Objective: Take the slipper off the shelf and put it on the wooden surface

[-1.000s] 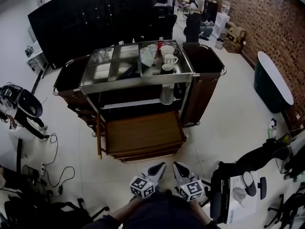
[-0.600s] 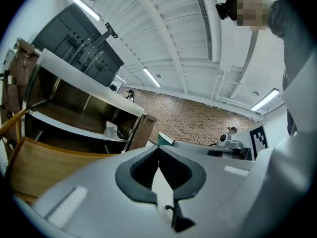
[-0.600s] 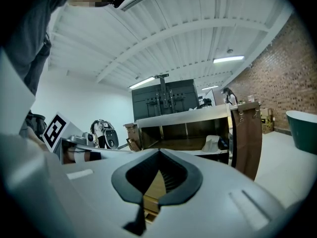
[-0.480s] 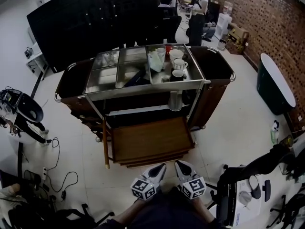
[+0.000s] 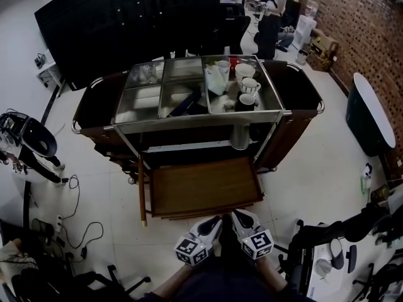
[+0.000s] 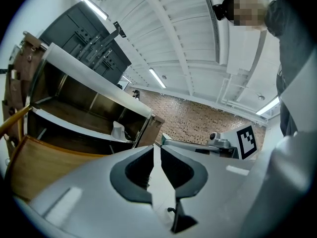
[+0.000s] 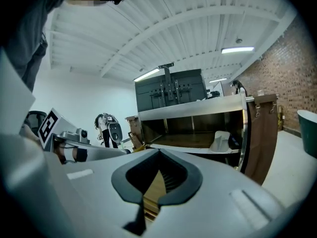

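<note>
Cart point(image 5: 189, 121), 12 o'clock of both grippers; wooden surface point(image 5: 201, 186) low at its near side; left gripper point(image 5: 216, 220), jaws seemingly together, empty; right gripper point(image 5: 235, 216), jaws closed, empty; slipper point(image 5: 240, 137), pale, on shelf point(image 5: 189, 146), 1 o'clock, well apart from grippers.

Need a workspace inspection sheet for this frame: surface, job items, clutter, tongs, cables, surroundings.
Surface: wooden surface bare, pulled out below the cart.
Job's things: white slipper on the shelf, right side, untouched.
Clutter: cups on top of the cart.
Grippers: left tongs and right tongs shut, empty, short of the wooden surface.
Cables: loose cables left of the cart.
Surroundings: brick wall at right; person beyond the cart.
</note>
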Tool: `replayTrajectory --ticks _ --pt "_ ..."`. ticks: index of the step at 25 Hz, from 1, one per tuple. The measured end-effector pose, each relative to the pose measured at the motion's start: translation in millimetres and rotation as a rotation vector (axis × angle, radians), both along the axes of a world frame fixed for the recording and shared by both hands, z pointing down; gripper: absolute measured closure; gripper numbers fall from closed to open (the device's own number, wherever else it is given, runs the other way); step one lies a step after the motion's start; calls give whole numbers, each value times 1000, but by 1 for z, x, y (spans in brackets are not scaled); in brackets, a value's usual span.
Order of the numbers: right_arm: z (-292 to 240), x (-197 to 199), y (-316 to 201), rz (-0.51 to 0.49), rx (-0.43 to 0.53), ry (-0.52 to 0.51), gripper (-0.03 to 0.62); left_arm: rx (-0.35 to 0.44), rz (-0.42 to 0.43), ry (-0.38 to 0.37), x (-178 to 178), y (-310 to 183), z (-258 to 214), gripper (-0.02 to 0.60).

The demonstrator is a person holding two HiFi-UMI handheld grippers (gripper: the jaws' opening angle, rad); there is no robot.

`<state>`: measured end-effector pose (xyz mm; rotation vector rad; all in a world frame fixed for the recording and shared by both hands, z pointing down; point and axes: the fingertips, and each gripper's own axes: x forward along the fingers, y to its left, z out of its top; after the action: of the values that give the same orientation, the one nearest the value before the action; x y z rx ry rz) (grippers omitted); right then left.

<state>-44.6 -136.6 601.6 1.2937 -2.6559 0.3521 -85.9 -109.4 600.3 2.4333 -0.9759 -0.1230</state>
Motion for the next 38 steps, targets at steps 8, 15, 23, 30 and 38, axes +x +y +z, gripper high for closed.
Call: replayTrajectory --ticks 8,15,23,30,38 --pt "27 38 -116 19 -30 60 555 -2 -34 -5 16 -67 -3 462" --pt "69 74 -239 1 -77 134 529 -35 -90 -17 26 -129 -4 462" --pt "136 95 -381 71 -141 217 453 -104 -125 -61 27 -170 0 463" --pt "175 97 -456 156 -199 277 450 -116 -175 -50 21 -184 -2 465" --pt "155 87 -402 116 -161 285 585 -96 -178 -37 22 -179 1 466"
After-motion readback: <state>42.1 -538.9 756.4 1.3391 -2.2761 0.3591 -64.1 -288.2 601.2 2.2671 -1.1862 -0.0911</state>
